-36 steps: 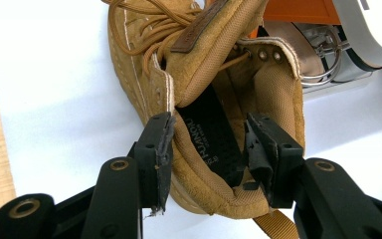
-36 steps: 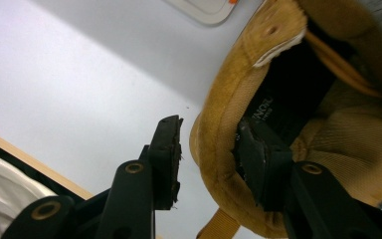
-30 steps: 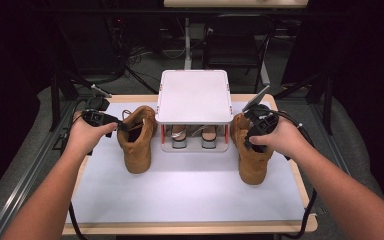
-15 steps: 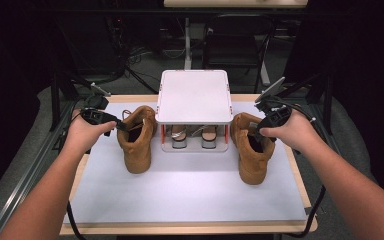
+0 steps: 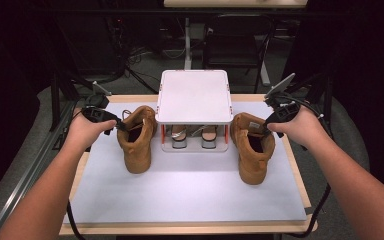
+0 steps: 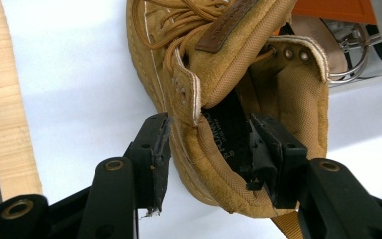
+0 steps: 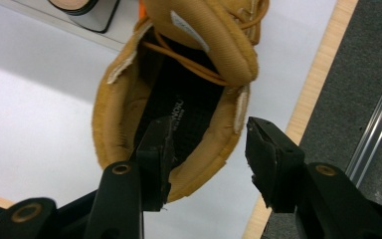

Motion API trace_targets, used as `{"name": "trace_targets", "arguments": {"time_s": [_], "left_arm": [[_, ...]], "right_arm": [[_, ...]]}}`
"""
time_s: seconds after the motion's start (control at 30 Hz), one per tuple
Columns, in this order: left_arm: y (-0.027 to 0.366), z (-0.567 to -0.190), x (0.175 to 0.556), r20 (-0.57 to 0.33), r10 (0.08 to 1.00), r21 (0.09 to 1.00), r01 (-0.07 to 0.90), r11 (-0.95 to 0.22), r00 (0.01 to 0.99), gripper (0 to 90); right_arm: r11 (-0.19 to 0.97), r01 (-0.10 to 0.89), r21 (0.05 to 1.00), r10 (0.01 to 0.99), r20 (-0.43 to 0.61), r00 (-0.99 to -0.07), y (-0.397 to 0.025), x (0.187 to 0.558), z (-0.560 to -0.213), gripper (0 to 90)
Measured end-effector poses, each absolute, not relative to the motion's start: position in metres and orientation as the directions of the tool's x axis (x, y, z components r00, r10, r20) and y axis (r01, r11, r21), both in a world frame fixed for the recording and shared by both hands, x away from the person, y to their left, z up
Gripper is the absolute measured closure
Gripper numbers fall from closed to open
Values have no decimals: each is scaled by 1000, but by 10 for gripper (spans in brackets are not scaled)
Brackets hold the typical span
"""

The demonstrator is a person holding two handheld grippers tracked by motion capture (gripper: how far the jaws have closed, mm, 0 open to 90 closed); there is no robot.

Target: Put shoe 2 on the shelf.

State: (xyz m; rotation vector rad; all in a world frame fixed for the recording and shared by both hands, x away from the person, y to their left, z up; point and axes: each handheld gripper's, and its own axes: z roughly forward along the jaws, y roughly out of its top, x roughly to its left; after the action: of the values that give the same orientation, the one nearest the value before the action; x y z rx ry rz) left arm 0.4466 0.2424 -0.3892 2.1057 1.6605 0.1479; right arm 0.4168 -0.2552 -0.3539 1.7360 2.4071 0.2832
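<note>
Two tan suede boots stand on a white mat [image 5: 190, 190], one on each side of a white rack [image 5: 194, 95]. The left boot [image 5: 137, 142] has my left gripper [image 5: 122, 127] at its collar. In the left gripper view that gripper [image 6: 209, 154] is open and straddles the collar wall of the boot [image 6: 238, 59], one jaw outside, one inside. My right gripper [image 5: 266, 128] is at the right boot's [image 5: 252, 155] collar. It [image 7: 206, 149] is open too, one jaw inside the boot [image 7: 119, 119] and one outside its rim.
Under the rack's top shelf sit two other shoes [image 5: 180, 136] [image 5: 209, 136]. The wooden table edge [image 5: 300, 175] runs close along the mat's right side. A metal rail [image 5: 25, 175] lies left of the table, with chairs and cables behind.
My right hand and gripper have moved from over the right boot out to the right and back, to its collar. The left gripper has hardly moved.
</note>
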Motion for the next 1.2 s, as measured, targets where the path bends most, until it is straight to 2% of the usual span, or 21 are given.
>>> {"name": "trace_targets", "arguments": {"time_s": [0.57,1.2], "left_arm": [[235,-409,463,-143,955,341,919,-198,259,530],[219,-437,474,-84,955,265,930,-253,284,623]], "right_arm": [[283,929,239,958,-22,-286,-271,423,-366,530],[294,933,207,954,-7,-300,-273,423,-382,529]]}}
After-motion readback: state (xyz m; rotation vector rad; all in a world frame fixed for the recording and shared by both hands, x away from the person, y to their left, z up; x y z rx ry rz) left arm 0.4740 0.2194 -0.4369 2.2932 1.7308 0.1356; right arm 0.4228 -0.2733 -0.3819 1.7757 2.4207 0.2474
